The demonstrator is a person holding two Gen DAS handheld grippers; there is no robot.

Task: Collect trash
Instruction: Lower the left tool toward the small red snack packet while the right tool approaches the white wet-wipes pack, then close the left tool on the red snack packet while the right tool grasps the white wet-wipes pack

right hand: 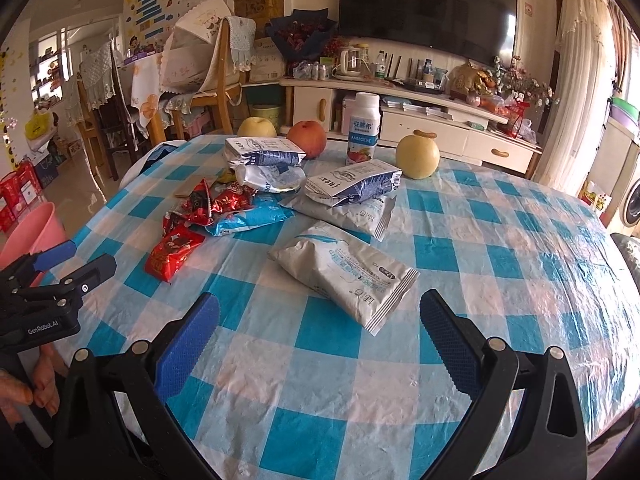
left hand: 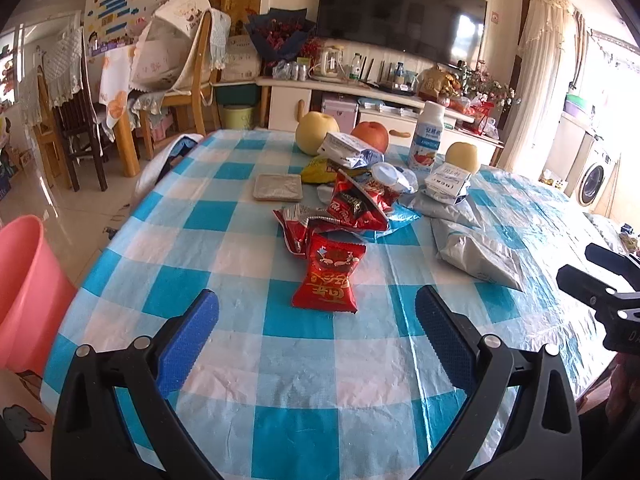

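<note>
Wrappers lie piled on a blue-and-white checked tablecloth [left hand: 280, 360]. Nearest my left gripper [left hand: 316, 310] is a red snack packet [left hand: 332, 276], just ahead of its open, empty jaws. Behind it sit crumpled red wrappers [left hand: 352, 208] and blue-white milk packs [left hand: 348, 148]. In the right wrist view a grey-white pouch [right hand: 344, 272] lies just ahead of my right gripper [right hand: 320, 312], open and empty. More grey pouches [right hand: 352, 188] and the red packet [right hand: 174, 252] lie further off. A pink bin [left hand: 24, 292] stands on the floor left of the table.
Two yellow pears [right hand: 417, 156] [left hand: 316, 130], a red apple [right hand: 307, 138] and a white yoghurt bottle [right hand: 362, 128] stand at the table's far edge. A small grey tray [left hand: 278, 187] lies left of the pile. Chairs, a TV cabinet and a washing machine stand beyond.
</note>
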